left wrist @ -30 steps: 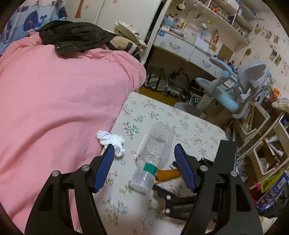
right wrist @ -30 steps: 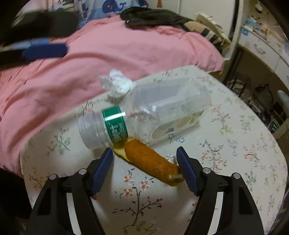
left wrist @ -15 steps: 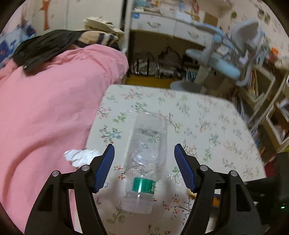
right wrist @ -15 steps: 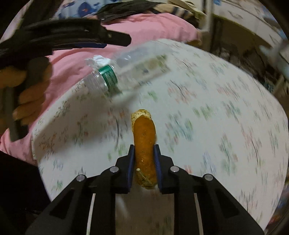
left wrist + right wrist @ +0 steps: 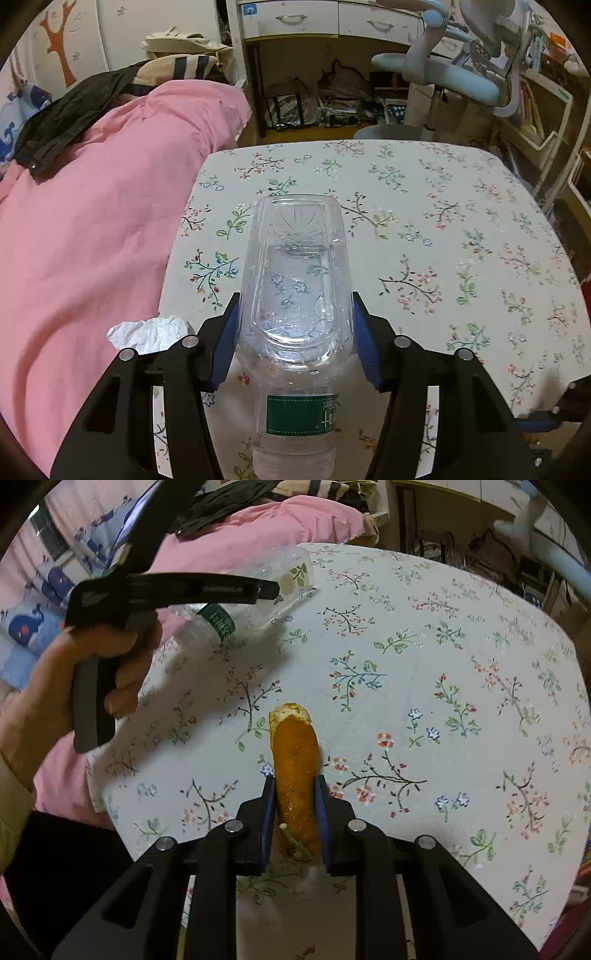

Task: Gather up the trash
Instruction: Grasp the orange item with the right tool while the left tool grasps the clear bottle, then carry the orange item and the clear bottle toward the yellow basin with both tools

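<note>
Flowered tablecloth beside pink blanket. Left gripper clamps clear bottle above table, tissue nearby; right gripper pinches orange peel w/ both pads.

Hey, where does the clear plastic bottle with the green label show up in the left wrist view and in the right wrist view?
Left wrist view: the clear plastic bottle fills the lower centre, clamped between the pads of the left hand-held gripper, cap toward the camera.
Right wrist view: the same bottle sits upper left, partly behind the left hand-held gripper.
Shared landmark: the floral tablecloth beside the pink blanket.
</note>
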Action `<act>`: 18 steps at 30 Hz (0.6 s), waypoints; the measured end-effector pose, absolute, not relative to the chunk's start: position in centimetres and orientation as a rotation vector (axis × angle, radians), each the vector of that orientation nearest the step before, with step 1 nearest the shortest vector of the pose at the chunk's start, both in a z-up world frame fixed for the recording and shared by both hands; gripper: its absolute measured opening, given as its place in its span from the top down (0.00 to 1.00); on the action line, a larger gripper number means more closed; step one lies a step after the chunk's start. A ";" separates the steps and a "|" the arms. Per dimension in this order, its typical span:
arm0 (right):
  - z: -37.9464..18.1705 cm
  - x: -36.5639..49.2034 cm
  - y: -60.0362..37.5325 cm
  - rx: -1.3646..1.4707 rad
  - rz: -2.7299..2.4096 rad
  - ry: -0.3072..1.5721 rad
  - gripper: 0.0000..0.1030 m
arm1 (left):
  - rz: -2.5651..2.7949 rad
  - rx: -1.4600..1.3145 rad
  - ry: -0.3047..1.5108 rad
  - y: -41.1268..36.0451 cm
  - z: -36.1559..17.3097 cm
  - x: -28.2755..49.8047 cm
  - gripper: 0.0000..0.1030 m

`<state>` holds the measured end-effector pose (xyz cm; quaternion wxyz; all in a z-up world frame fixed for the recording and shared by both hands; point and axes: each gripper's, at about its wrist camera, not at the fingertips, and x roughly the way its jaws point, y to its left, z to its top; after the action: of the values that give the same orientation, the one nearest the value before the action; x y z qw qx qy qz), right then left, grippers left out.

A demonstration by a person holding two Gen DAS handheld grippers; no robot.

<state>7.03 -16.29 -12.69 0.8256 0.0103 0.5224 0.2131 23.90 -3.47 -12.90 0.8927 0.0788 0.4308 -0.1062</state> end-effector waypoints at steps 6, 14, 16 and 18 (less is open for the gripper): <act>-11.7 7.2 -18.5 0.199 0.445 1.068 0.79 | -0.258 0.042 0.849 -1.9 -10.2 22.1 0.48; -10.0 7.0 -19.4 0.320 0.419 0.986 0.79 | -0.326 -0.024 0.824 -1.4 -8.4 18.7 0.48; -9.8 6.7 -19.7 0.324 0.411 0.977 0.79 | -0.327 -0.024 0.821 -1.3 -8.3 17.9 0.48; -9.7 6.5 -19.9 0.323 0.400 0.972 0.79 | -0.327 -0.026 0.818 -1.2 -8.2 17.3 0.48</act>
<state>6.49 -19.88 -9.73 0.8526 0.1536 0.4619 0.1900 17.30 -1.16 -8.23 0.9045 -0.0128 0.3958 -0.1581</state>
